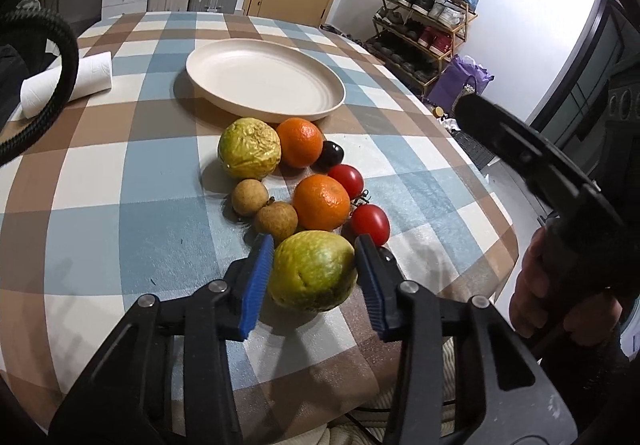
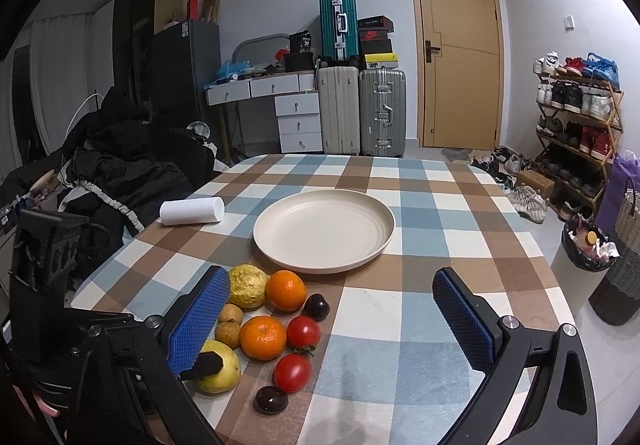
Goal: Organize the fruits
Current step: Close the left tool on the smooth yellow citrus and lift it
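Left gripper [image 1: 314, 273] jaws bracket the green guava [image 1: 313, 271], pads at its sides (contact not clear, can't tell if clamped). Guava sits on the checked tablecloth [image 1: 120, 181], nearest fruit in the cluster, well short of the empty plate [image 1: 264, 81]. Right gripper [image 2: 332, 321] spread wide, holding nothing.

The left gripper [image 1: 314, 271] has its blue pads either side of the green guava [image 1: 313, 271], while the right gripper [image 2: 332, 319] hangs wide open, angled toward twelve o'clock.
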Motion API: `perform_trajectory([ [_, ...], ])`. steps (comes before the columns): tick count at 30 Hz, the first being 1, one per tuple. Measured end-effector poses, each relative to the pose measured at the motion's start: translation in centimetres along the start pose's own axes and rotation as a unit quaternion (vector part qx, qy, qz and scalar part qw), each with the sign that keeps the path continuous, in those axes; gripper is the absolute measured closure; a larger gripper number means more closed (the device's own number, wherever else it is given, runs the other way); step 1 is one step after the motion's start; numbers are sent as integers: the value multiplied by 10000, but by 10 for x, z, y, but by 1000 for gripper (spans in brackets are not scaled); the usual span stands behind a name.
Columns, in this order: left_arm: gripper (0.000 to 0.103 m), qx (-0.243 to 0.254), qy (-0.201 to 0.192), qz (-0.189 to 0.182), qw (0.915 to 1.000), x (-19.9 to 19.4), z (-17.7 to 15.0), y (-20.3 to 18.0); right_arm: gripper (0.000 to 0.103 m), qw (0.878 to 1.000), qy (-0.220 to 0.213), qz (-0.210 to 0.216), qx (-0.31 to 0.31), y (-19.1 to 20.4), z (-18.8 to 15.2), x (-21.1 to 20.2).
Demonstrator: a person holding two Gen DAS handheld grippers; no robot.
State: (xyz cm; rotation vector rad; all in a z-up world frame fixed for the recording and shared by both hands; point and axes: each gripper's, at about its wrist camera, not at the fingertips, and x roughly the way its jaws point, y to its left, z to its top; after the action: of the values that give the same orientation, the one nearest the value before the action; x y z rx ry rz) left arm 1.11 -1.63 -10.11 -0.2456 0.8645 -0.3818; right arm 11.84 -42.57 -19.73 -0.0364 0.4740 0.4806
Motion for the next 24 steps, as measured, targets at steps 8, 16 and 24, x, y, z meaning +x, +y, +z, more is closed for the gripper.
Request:
perform_trajectory([
  [8,71,13,-94,-171,9998,-3,1,3,0,9999,150,4,64,1,-2,9],
  [16,47,-211,120,-341,9991,8,-8,9,0,9998,198,9,56,1,-3,12],
  [24,49,-169,399,-543,9976,24,-11,1,0,9998,189,0,69,-2,-6,11],
])
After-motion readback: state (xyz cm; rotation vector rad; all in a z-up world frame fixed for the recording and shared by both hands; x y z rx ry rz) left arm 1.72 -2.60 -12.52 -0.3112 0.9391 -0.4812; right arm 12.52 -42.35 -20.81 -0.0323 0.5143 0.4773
